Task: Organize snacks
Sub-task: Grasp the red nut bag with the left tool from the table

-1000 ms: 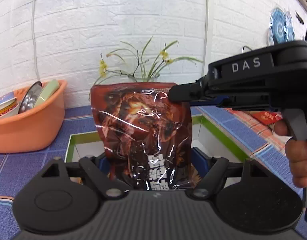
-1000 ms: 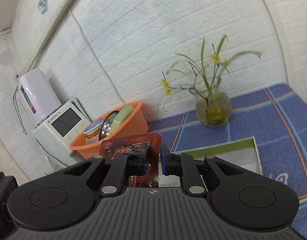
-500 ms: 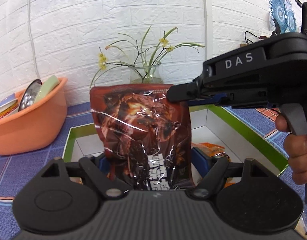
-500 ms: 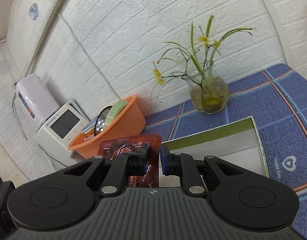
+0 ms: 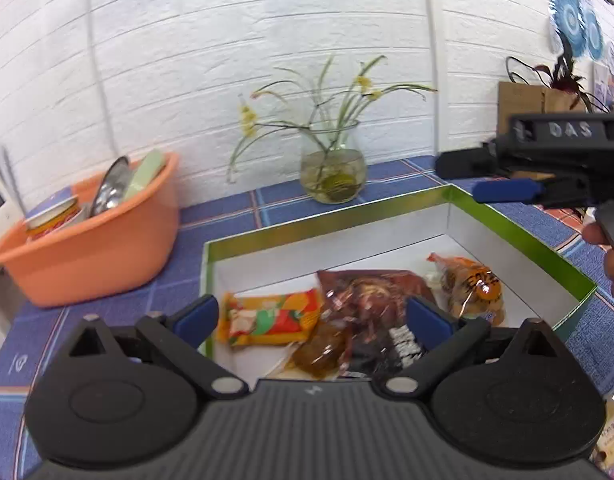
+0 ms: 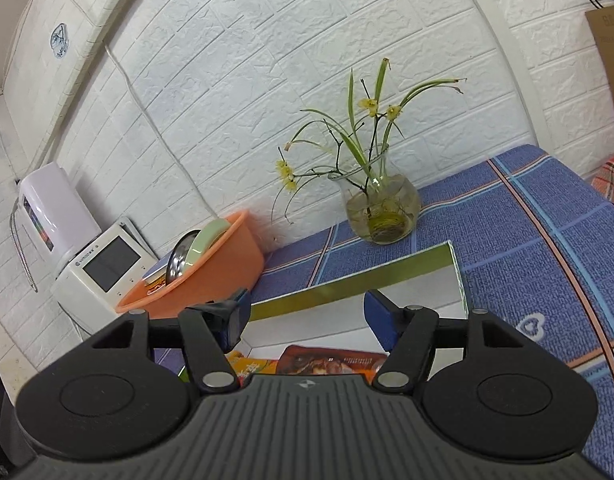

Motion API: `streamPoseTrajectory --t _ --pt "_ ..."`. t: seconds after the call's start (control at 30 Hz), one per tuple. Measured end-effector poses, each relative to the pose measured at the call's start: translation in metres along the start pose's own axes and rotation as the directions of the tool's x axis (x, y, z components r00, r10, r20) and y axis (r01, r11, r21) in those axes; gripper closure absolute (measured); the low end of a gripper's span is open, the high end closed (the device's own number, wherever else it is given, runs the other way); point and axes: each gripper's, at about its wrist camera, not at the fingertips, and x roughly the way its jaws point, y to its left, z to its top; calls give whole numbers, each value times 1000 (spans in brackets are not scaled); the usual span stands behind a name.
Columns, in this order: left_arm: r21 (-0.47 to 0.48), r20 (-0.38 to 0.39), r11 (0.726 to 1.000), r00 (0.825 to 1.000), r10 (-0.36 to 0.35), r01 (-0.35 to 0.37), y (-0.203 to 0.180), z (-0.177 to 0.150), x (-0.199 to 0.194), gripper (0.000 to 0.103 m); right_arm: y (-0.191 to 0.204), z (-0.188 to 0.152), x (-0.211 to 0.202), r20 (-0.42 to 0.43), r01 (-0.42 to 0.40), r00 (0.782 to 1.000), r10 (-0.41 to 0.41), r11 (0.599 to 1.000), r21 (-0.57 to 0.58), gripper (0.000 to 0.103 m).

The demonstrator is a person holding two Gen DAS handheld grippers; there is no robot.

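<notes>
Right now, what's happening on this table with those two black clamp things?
A person is sorting snacks into a green-edged box. Both hand-held grippers, left and right, are open and empty above it. A dark brown bag lies flat in the box between a yellow packet and an orange packet.

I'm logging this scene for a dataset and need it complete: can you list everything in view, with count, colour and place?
Box: 1, green rim, white inside, on the cloth.
Dark snack bag: 1, brown-red, lying in the box.
Orange-yellow packet: 1, in the box, left.
Clear orange packet: 1, in the box, right.
Basin: 1, orange, left, holds dishes.
Vase: 1, clear glass, behind the box.
Tablecloth: 1, blue plaid.
White appliance: 1, beyond the basin.
Left gripper: black, blue pads, open.
Right gripper: same, open.
</notes>
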Motion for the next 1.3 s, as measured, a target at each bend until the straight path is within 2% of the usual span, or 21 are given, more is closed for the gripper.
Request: streamPoseTrajectory --t 0.1,0.23,0.37,0.5,0.57,0.63,0.67,0.73,0.8,0.87,0.97,1.03,1.1,1.2,1.3 --pt "-49 -8 999 1000 10 -11 20 -6 -16 3 1 -4 -7 -11 -26 1000 27 999 21 0" --pt "-61 -20 998 999 30 -31 39 -25 -46 2 7 -13 -20 -25 -77 997 78 996 34 0" --pt "-94 -71 993 995 64 -71 61 -53 -71 2 23 -29 -40 -63 -129 989 132 991 42 0" --pt "-160 -95 984 993 65 -80 74 -81 -92 2 44 -50 -58 -128 -192 973 194 981 32 0" --pt "-180 -113 982 993 43 -62 77 -92 -95 2 54 -59 -60 -170 -211 962 215 977 41 0" --pt "-180 -146 982 989 38 -64 76 -101 -92 2 62 -68 -57 -233 -229 943 237 971 62 0" --pt "-177 -160 982 986 41 -69 75 -105 -88 2 66 -73 -54 -266 -227 935 234 972 60 0" --pt "-184 -184 981 983 26 -60 75 -110 -84 2 75 -81 -46 -328 -220 919 217 975 26 11" --pt "-209 -205 977 979 -5 -39 77 -114 -79 2 78 -92 -39 -375 -165 913 158 986 12 13" --pt "-239 -218 971 975 -51 -2 79 -117 -75 2 74 -99 -29 -413 -102 903 117 993 58 13" --pt "-275 -226 960 967 -122 56 80 -121 -71 2 66 -106 -15 -463 -56 880 108 991 124 13" --pt "-294 -230 953 963 -143 71 80 -124 -67 2 65 -110 -9 -485 -23 871 76 993 114 12" --pt "-294 -219 953 965 -147 78 79 -124 -67 2 67 -112 -2 -507 -16 860 60 996 90 13" --pt "-279 -212 956 965 -154 91 76 -124 -66 2 75 -113 4 -515 -32 855 59 998 60 11" --pt "-265 -196 958 966 -169 113 71 -125 -66 2 85 -117 13 -552 -96 827 107 994 49 10"
